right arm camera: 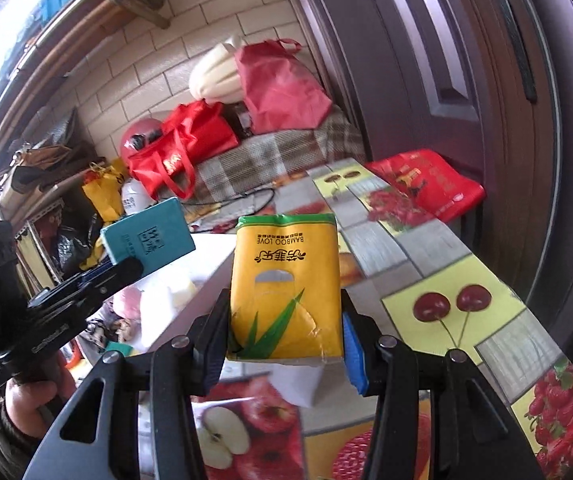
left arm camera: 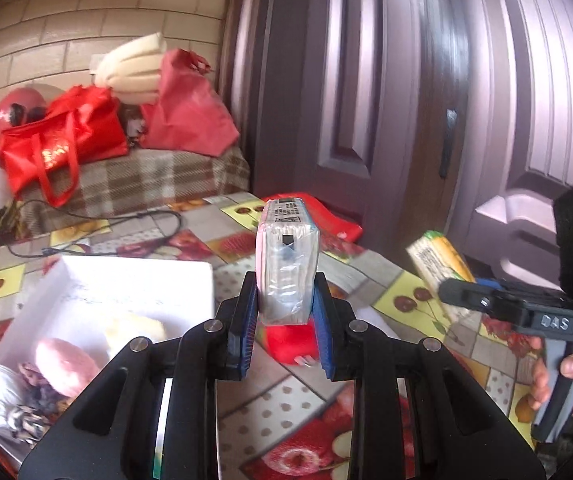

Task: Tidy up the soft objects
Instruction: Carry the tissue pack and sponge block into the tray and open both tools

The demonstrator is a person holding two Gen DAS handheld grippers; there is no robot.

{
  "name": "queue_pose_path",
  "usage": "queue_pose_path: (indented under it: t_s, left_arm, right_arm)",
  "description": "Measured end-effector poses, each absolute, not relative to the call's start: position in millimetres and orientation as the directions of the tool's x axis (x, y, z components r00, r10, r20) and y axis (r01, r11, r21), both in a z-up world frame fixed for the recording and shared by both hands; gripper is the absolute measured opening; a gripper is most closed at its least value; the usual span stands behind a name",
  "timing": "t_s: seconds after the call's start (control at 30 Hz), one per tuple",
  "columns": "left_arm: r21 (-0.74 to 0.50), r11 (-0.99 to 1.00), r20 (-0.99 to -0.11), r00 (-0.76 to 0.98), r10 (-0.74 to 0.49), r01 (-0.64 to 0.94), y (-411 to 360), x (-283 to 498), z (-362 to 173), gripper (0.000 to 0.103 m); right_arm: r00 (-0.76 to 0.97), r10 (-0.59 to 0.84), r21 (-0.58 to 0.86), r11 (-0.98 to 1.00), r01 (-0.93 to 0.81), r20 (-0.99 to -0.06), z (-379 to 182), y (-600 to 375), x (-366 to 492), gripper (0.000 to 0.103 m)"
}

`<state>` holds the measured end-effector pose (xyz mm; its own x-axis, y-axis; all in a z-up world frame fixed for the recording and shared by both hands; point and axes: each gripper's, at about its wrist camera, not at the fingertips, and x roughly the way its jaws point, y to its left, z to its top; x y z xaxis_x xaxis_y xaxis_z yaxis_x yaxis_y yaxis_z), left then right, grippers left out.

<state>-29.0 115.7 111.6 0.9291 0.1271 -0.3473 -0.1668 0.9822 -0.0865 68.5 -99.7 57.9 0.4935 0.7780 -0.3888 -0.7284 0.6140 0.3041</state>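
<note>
Aloft, both tools level: left tool [left arm camera: 286, 300] clamping teal pack [left arm camera: 287, 264], right tool [right arm camera: 284, 340] yellow pack [right arm camera: 286, 288].

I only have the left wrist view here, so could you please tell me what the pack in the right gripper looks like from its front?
Observer: The yellow tissue pack has a green top edge, a green leaf print and the words BAMBOO LOVE, seen upside down.
Operator: Thank you. How does the right gripper hold it?
Observer: Its jaws clamp the pack's lower sides, and the pack stands up between them.
Operator: And my own pack, from the other side?
Observer: The pack in the left gripper shows a teal face with white characters.
Operator: Is the white box near the yellow pack?
Observer: Yes, its wall lies just left of and behind it.
</note>
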Motion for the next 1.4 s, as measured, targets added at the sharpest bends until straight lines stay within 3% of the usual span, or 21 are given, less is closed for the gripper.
queue_pose_path:
  t_s: [0.3,0.6,0.83,1.4]
  left_arm:
    - [-0.172,0.935,-0.29,0.923,0.253,-0.31,183,-62,128,0.025]
    - [-0.278,0.871,-0.301,0.898,0.322,-0.405,238,-86,120,0.025]
    - [-0.295,0.853,-0.298,0.89,0.346,-0.431,246,-93,118,0.025]
    - [-0.36,0.771,-0.362,0.84,0.404,-0.525,296,-108,92,0.025]
  right_arm:
    - [0.482,0.804,0.275,0.579,-0.768,-0.347,82,-75,52,0.049]
    - [0.453,0.835,0.25,0.532,-0.809,-0.312,104,-47,37,0.049]
    - [0.418,0.862,0.226,0.485,-0.845,-0.286,116,-28,22,0.049]
    - [0.309,0.892,0.225,0.392,-0.892,-0.33,112,54,13,0.049]
